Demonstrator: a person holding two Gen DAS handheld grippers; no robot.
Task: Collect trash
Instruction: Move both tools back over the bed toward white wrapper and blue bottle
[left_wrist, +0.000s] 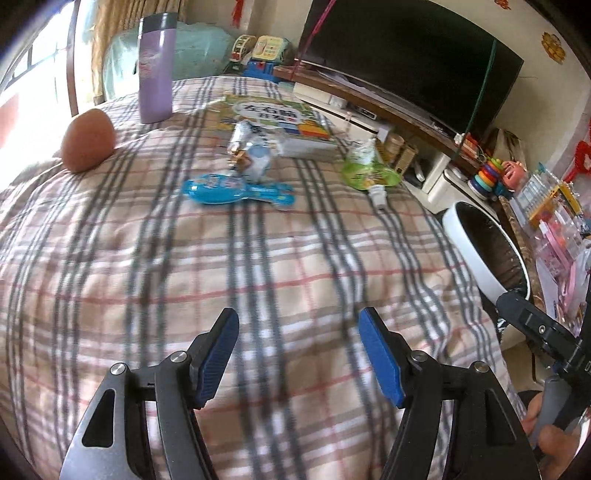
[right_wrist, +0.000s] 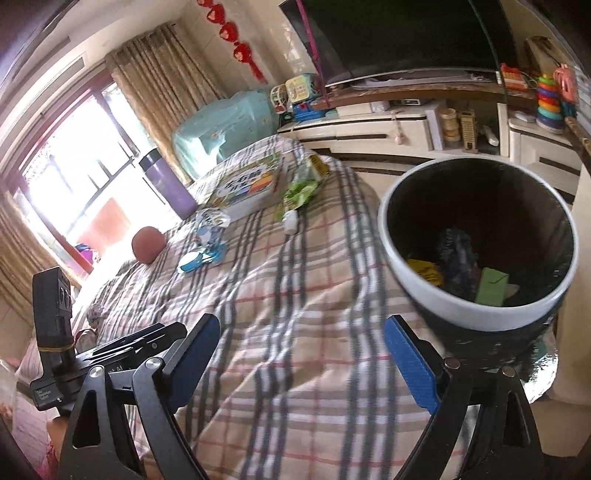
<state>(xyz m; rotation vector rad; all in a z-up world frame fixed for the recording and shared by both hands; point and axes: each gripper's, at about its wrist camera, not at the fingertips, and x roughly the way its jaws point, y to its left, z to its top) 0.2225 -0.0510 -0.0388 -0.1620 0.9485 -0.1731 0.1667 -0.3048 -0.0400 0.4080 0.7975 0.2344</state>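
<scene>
Plaid bedding (left_wrist: 258, 258) lay under the left gripper (left_wrist: 297, 328), whose blue pads stood apart on nothing. Ahead sat a crumpled silver wrapper (left_wrist: 251, 147) and a green pouch (left_wrist: 365, 170). Rightward, the right gripper (right_wrist: 299, 350) gaped empty beside the white-rimmed bin (right_wrist: 417, 291).

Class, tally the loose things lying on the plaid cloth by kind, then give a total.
Bottle: 1
Book: 1
Crumpled wrapper: 1
Green pouch: 1
Blue paddle toy: 1
Brown egg-shaped thing: 1
Total: 6
</scene>
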